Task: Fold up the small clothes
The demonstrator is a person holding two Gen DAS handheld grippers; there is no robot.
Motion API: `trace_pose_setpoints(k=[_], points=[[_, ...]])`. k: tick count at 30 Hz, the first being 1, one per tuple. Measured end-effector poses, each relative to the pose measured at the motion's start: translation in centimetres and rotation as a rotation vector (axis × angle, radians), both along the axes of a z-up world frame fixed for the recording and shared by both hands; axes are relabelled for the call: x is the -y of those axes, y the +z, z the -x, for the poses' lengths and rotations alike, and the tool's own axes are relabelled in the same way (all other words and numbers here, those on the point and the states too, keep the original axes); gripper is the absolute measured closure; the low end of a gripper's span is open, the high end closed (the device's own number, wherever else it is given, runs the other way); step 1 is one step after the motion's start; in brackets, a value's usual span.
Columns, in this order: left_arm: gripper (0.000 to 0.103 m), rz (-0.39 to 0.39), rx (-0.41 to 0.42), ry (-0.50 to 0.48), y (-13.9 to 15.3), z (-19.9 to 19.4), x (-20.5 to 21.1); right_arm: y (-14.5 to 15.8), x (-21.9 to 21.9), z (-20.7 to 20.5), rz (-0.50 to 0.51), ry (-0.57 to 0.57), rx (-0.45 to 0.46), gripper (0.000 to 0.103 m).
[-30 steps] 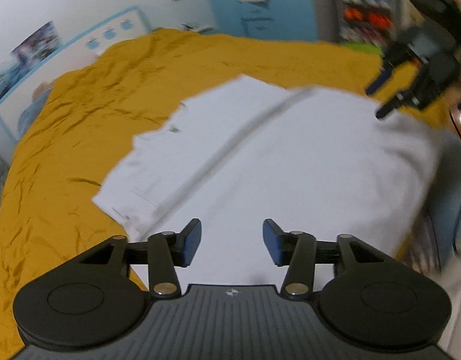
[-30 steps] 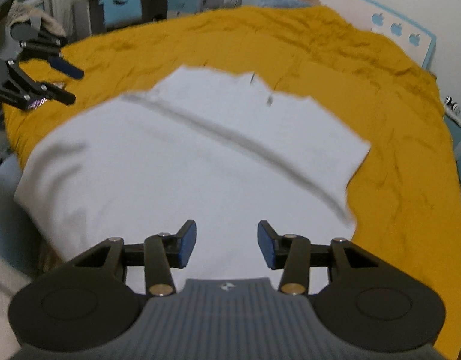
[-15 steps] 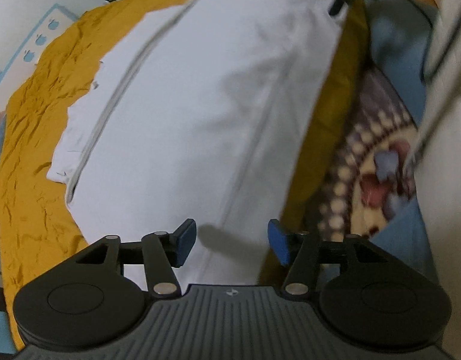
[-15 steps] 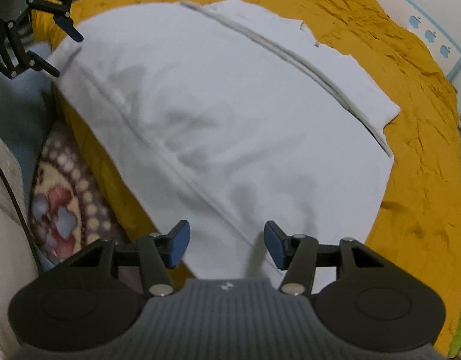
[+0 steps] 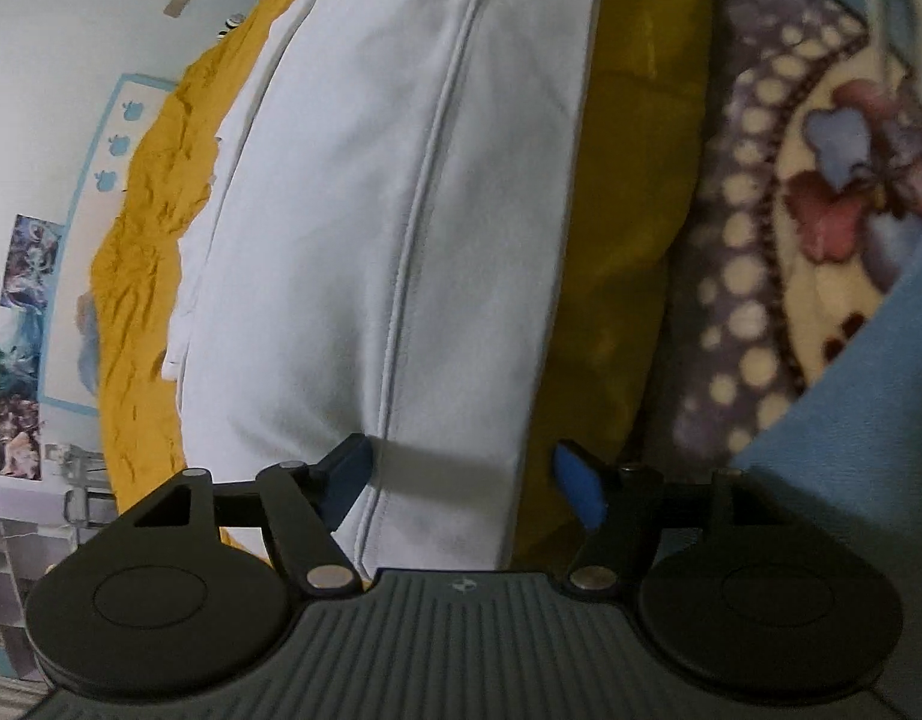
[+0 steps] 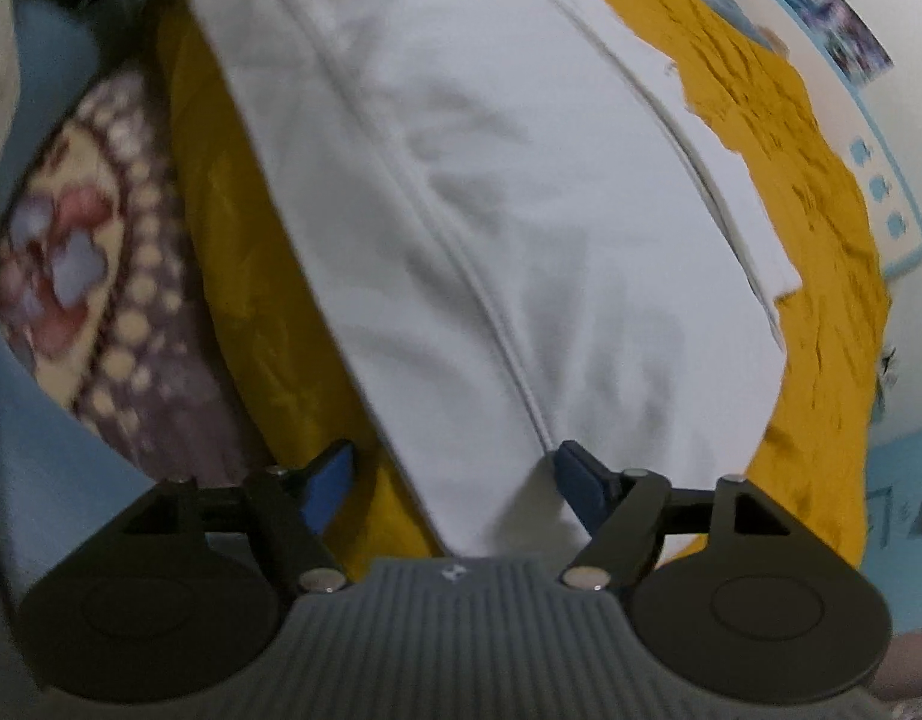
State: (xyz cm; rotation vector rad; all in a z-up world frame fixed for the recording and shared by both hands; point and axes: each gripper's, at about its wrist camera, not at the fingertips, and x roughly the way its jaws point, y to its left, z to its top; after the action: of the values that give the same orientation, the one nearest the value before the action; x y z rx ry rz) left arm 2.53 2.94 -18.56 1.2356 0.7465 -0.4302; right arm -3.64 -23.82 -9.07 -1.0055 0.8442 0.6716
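Observation:
A white garment [image 5: 353,228] lies spread flat on the mustard-yellow bedspread [image 5: 143,252], with a stitched hem line running near its front edge. My left gripper [image 5: 461,480] hangs low over that hem, its jaws opening, and the hem edge lies between the blue pads without being pressed. In the right wrist view the same garment [image 6: 521,210] fills the middle. My right gripper [image 6: 455,480] is low over another stretch of the hem, jaws opening, the cloth edge between its pads but not pinched.
The bedspread [image 6: 821,240] drops over the bed's front edge. Below it lies a patterned blanket [image 5: 809,228] with dots and flowers, and blue cloth [image 5: 851,480] beside it. Posters and a blue-framed board [image 5: 83,240] line the far wall.
Both grippers have dropped from above the bed to the garment's front hem and rolled, so the view is tilted. Both sets of jaws stand wider than before.

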Motion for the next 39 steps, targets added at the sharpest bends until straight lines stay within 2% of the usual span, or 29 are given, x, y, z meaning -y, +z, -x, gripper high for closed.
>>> trace_pose_setpoints(k=[3, 4, 6, 8, 9, 10, 11, 12, 13, 15, 22, 27, 34, 39], points=[[0.029, -0.002, 0.012, 0.008, -0.4, -0.3, 0.2, -0.9, -0.3, 0.2, 0.038, 0.029, 0.035, 0.038], [0.036, -0.005, 0.024, 0.007, -0.3, -0.1, 0.2, -0.9, -0.2, 0.1, 0.042, 0.032, 0.043, 0.042], [0.043, -0.001, 0.037, 0.003, 0.2, 0.1, 0.0, -0.4, 0.1, 0.1, 0.045, 0.036, 0.057, 0.05], [0.054, 0.03, 0.038, 0.014, 1.2, 0.3, -0.4, 0.1, 0.4, 0.2, 0.039, 0.034, 0.06, 0.06], [0.071, 0.047, 0.048, 0.023, 1.8, 0.6, -0.5, 0.6, 0.5, 0.2, 0.032, 0.031, 0.045, 0.068], [0.081, 0.063, 0.052, 0.031, 2.5, 0.6, -0.7, 1.0, 0.6, 0.4, 0.026, 0.031, 0.036, 0.074], [0.088, 0.09, 0.033, 0.038, 3.3, 0.7, -0.8, 1.4, 0.7, 0.6, 0.027, 0.037, 0.04, 0.078], [0.094, 0.119, 0.014, 0.045, 4.1, 0.9, -0.9, 1.6, 0.8, 0.9, 0.029, 0.046, 0.043, 0.088], [0.094, 0.138, 0.016, 0.048, 4.9, 1.2, -1.0, 2.1, 0.9, 1.1, 0.031, 0.051, 0.043, 0.096], [0.095, 0.135, 0.038, 0.031, 5.9, 1.8, -1.0, 3.1, 1.1, 1.4, 0.024, 0.05, 0.057, 0.103], [0.095, 0.213, 0.075, 0.052, 10.5, 1.5, -1.8, 8.4, 1.8, 1.1, -0.055, -0.013, 0.124, 0.103], [0.096, 0.238, 0.154, 0.06, 13.7, -0.6, -2.0, 12.3, 1.9, -0.7, -0.096, -0.053, 0.2, 0.103], [0.096, 0.266, 0.315, 0.108, 17.5, -5.9, -1.7, 17.3, 0.8, -4.9, -0.133, -0.114, 0.379, 0.103], [0.096, 0.301, 0.384, 0.154, 19.7, -11.0, -1.8, 20.0, 0.3, -9.2, -0.143, -0.138, 0.489, 0.103]])
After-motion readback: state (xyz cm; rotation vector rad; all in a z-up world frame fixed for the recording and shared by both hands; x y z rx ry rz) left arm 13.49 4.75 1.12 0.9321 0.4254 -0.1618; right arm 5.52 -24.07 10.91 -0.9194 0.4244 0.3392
